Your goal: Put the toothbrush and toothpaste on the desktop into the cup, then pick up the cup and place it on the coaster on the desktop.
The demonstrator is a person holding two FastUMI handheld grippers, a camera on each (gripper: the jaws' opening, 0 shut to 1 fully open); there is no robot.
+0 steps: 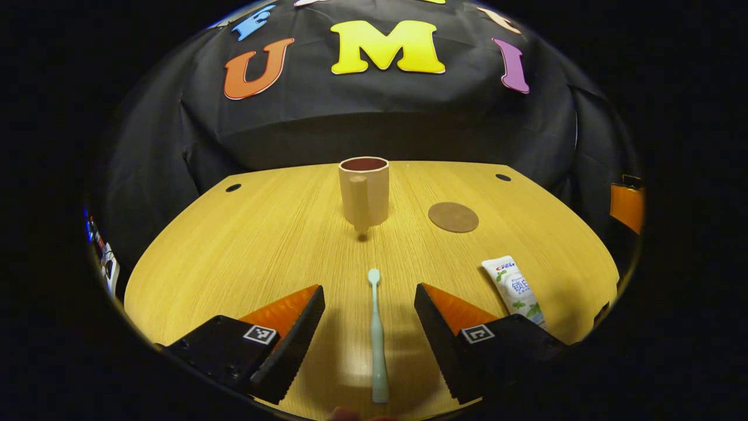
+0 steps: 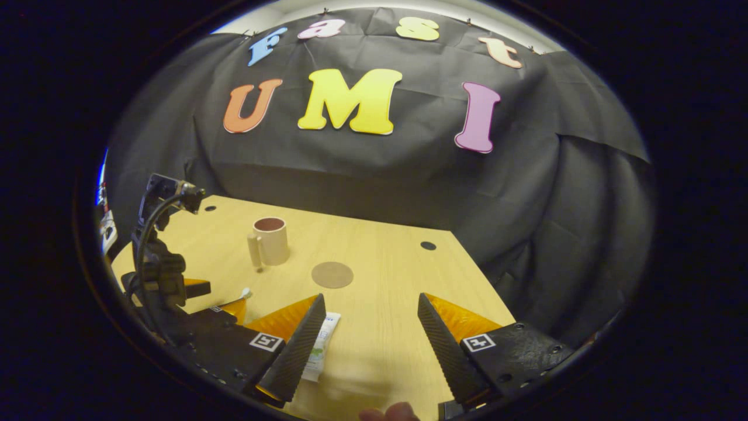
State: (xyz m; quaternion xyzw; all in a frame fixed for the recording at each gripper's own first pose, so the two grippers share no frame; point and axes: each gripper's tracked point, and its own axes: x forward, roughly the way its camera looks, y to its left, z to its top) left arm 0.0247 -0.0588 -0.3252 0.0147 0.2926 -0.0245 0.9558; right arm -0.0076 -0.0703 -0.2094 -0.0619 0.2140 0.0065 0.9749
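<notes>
- Straddling the toothbrush [image 1: 377,339]: left gripper [image 1: 369,316], jaws wide apart, one finger on each side of the handle, neither touching it as far as the left gripper view shows.
- Right gripper [image 2: 371,327]: jaws wide apart, holding nothing; its left finger lies over or just beside the toothpaste [image 2: 320,346], contact not clear.
- Cup [image 1: 363,192]: upright on the desk [image 1: 234,251], beige outside, dark reddish inside, handle turned toward the left gripper; looks empty, though its bottom is hidden.
- Toothbrush: pale mint, slim, lying flat, head pointing at the cup, well short of it on the near side.
- Toothpaste: white tube with printed label and green leaf marks, lying flat, nearer than the cup and off to its right.
- Coaster [image 1: 453,217]: round, brown, flat, bare, just right of the cup and apart from it.
- Progress, judged: nothing done yet. Neither item is in the cup, and the cup is not on the coaster.
- Step in hand, judged: closing on the toothbrush handle for the first pick.
- Left to do: toothbrush into cup, toothpaste into cup, cup onto coaster.
</notes>
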